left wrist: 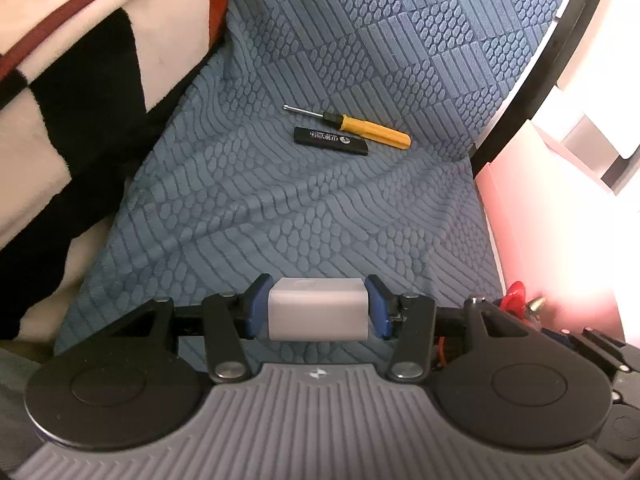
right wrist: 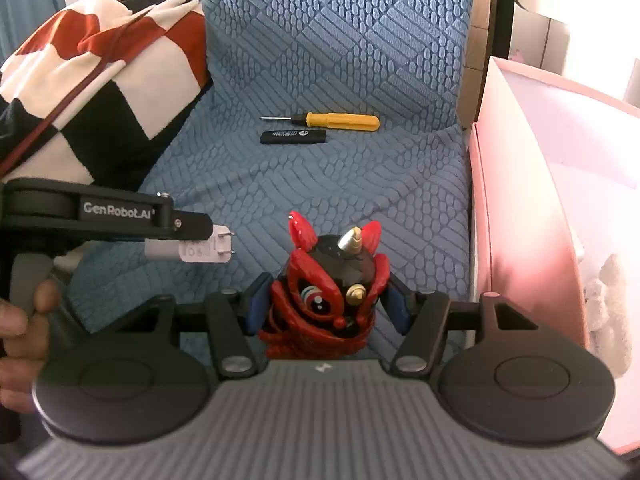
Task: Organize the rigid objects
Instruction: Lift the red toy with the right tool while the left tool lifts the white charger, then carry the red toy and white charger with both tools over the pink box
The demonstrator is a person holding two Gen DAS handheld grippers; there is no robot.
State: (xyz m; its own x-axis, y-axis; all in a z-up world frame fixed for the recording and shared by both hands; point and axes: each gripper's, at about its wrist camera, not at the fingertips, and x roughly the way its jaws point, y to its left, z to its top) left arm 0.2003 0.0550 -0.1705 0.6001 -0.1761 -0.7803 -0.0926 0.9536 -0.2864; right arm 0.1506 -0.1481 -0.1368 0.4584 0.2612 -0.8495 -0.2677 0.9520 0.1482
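Blue seat (left wrist: 320,208) | left tongs (left wrist: 319,307) clamp white plug (left wrist: 318,312) | right tongs (right wrist: 325,309) clamp red figurine (right wrist: 326,300)

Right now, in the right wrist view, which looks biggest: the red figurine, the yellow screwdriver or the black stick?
1. red figurine, though nearest the camera, which inflates it
2. yellow screwdriver
3. black stick, only somewhat shorter

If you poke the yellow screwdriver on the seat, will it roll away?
Probably a little. The yellow screwdriver has a round-looking handle, so it may roll, but the bumpy blue seat cover should slow it. It looks stiff, and the black stick beside it might block it.
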